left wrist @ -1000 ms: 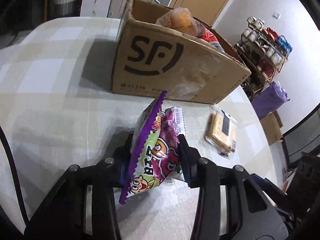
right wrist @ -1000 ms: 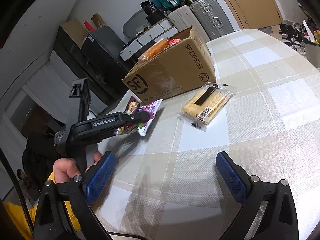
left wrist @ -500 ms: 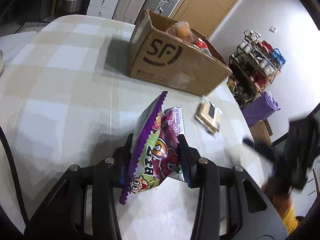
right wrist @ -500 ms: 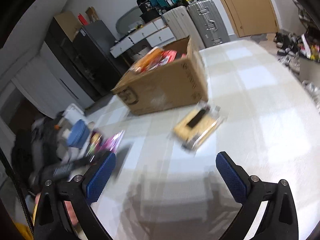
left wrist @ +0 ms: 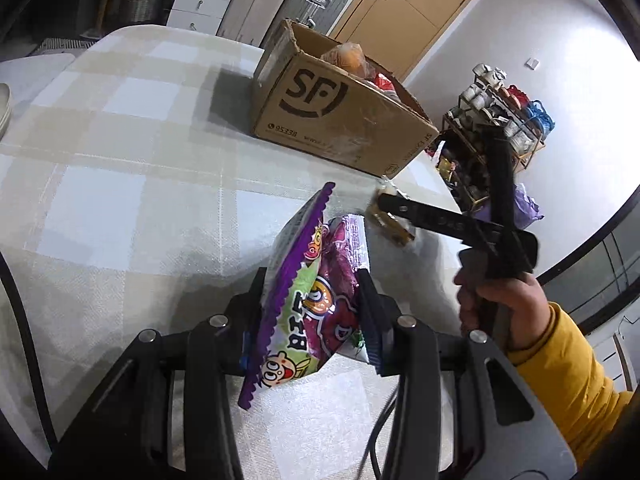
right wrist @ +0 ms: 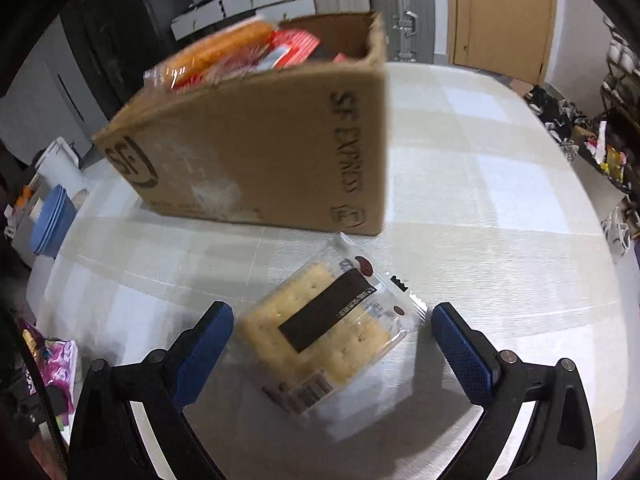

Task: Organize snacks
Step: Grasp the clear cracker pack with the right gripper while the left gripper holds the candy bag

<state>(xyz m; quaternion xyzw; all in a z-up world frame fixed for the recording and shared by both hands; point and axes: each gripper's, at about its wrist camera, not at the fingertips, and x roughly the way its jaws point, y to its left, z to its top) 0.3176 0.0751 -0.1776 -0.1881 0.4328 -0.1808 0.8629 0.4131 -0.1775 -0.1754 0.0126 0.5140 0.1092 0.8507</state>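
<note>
My left gripper (left wrist: 312, 300) is shut on a purple and green snack bag (left wrist: 308, 300), held upright above the checked tablecloth (left wrist: 120, 160). A brown SF cardboard box (left wrist: 340, 120) with orange and red snack packs inside stands farther back. In the right wrist view my right gripper (right wrist: 332, 336) is open, its blue pads (right wrist: 204, 344) on either side of a clear cracker pack (right wrist: 324, 332) lying flat on the cloth, not touching it. The box (right wrist: 260, 152) sits just behind the pack. The right gripper (left wrist: 440, 220) and the hand holding it also show over the cracker pack (left wrist: 390, 220) in the left wrist view.
A shoe rack (left wrist: 496, 120) stands past the table's far right edge. Suitcases (right wrist: 400, 12) and a wooden door (right wrist: 500, 16) are behind the table. Blue bowls (right wrist: 52, 220) sit off the left edge. A yellow sleeve (left wrist: 576, 380) is at the right.
The right gripper swung in and tilted down over the cracker pack, which now lies between its open pads. The left gripper drew back from the box, still holding the purple bag.
</note>
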